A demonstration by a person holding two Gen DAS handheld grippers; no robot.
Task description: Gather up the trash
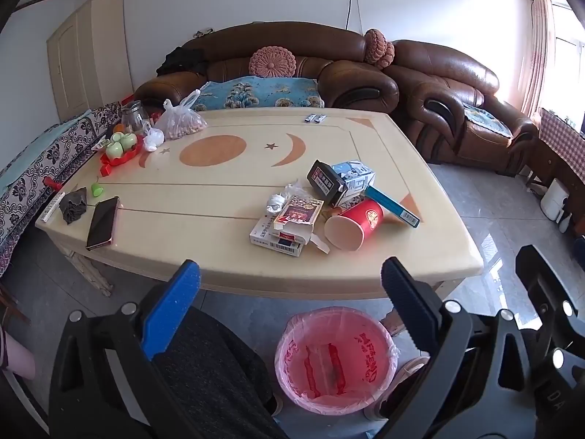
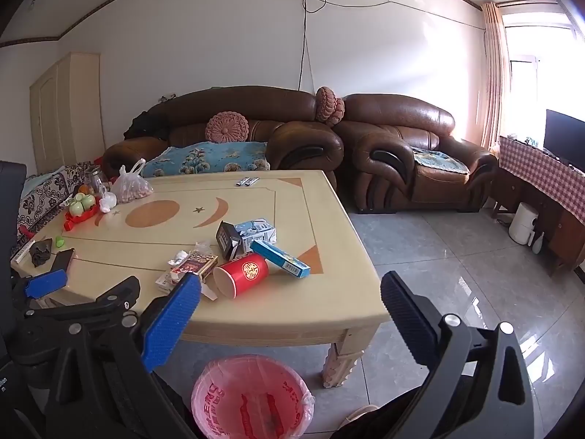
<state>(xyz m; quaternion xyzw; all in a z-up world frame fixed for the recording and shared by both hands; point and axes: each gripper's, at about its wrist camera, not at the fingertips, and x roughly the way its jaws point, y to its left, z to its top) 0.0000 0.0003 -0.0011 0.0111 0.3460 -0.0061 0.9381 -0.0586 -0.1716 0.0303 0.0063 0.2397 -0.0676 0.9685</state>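
Observation:
A pile of trash lies near the front right of the cream table [image 1: 219, 197]: a tipped red paper cup [image 1: 356, 223], cigarette boxes [image 1: 289, 223], a blue and white carton [image 1: 353, 179], a black box [image 1: 323, 181], a long blue box [image 1: 393, 206] and crumpled paper [image 1: 276, 201]. The cup also shows in the right wrist view [image 2: 243, 274]. A pink-lined bin [image 1: 336, 362] stands on the floor before the table; it also shows in the right wrist view [image 2: 252, 398]. My left gripper [image 1: 292, 285] and right gripper [image 2: 292, 300] are open and empty, short of the table edge.
A phone [image 1: 103, 222], dark rag [image 1: 73, 205], red tray with green cups [image 1: 122, 148], a bag of nuts [image 1: 181, 120] and a jar [image 1: 132, 117] sit at the table's left. Brown sofas [image 1: 292, 69] stand behind. A cabinet with a checked cloth [image 2: 548, 183] stands right.

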